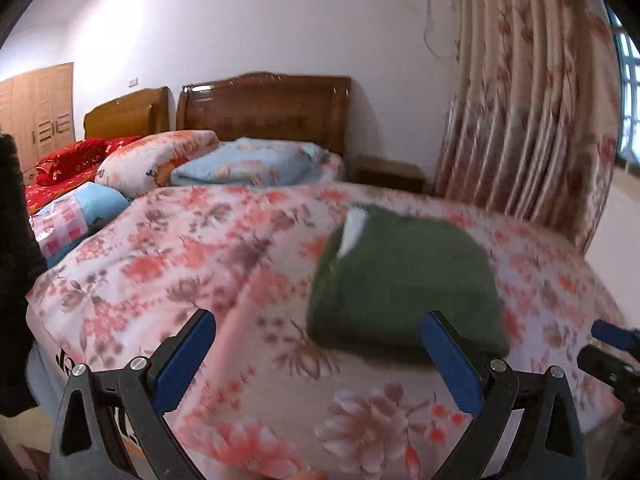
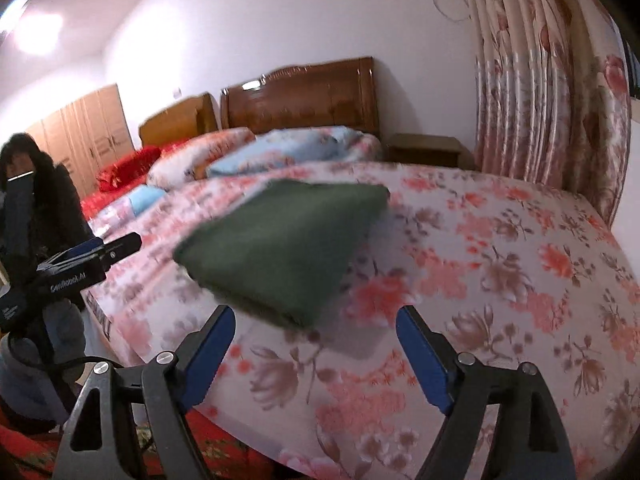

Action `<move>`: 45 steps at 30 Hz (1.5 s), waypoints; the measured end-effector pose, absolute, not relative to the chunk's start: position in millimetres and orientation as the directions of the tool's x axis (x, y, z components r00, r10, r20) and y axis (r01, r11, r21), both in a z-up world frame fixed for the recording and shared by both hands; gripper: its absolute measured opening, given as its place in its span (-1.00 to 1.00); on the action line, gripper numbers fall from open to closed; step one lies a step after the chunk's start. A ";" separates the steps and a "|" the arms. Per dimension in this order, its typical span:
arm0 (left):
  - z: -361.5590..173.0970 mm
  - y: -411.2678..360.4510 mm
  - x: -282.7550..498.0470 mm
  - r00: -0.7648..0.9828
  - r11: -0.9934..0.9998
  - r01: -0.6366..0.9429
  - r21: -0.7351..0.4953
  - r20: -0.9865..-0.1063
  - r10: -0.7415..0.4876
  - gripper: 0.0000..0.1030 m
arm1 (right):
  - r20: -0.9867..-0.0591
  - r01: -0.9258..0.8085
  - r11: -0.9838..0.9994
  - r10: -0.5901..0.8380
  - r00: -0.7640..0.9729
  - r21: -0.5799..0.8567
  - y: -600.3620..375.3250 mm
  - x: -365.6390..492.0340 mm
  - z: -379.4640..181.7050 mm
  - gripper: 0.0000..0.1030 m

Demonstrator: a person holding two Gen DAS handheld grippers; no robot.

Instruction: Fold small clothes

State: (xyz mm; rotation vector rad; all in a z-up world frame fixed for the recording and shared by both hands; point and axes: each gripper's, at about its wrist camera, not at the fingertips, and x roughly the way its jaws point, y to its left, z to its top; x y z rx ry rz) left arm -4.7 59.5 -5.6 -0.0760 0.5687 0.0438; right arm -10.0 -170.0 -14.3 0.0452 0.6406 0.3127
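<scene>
- Left wrist view: I see the dark green folded garment [image 1: 404, 280], a thick soft fabric, lying as a compact rectangle on the pink floral bedspread [image 1: 160, 264], near the foot edge of the bed.
- A white label or lining [image 1: 354, 228] shows at its far left corner; I cannot tell which.
- My left gripper [image 1: 320, 360] stands with its blue-padded jaws wide apart and nothing between them. The garment lies just beyond the right fingertip, untouched.
- Right wrist view: my right gripper [image 2: 316, 344] is likewise spread, pads clear of the cloth, with the garment's near corner [image 2: 296, 320] just ahead of the gap.
- Judgement: both grippers are empty because the fold looks complete; the bundle rests flat and square under its own weight.
- A person in dark clothing [image 2: 36, 208] stands at the left bedside, well apart from the garment.
- Both views are blurred, so seam detail cannot be verified.
</scene>
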 end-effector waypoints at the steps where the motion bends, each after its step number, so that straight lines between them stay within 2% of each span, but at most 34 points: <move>1: -7.5 56.0 -4.3 0.843 0.997 -0.067 -0.048 -0.536 0.031 1.00 | -0.590 -0.268 0.953 0.298 0.750 0.140 -169.8 -10.0 -16.9 0.64; 13: -2.1 35.7 -13.6 0.853 0.997 -0.061 0.045 -0.516 0.076 1.00 | -0.605 -0.220 0.969 0.242 0.758 0.112 -170.7 -9.6 -22.4 0.64; 22: -7.4 24.1 -12.2 0.841 0.994 -0.053 0.099 -0.532 0.098 1.00 | -0.617 -0.206 0.973 0.223 0.755 0.100 -170.4 -8.1 -24.3 0.64; 45: -15.0 12.8 -10.2 0.820 0.990 -0.030 0.140 -0.563 0.104 1.00 | -0.623 -0.224 0.970 0.232 0.747 0.093 -167.1 -9.1 -26.8 0.64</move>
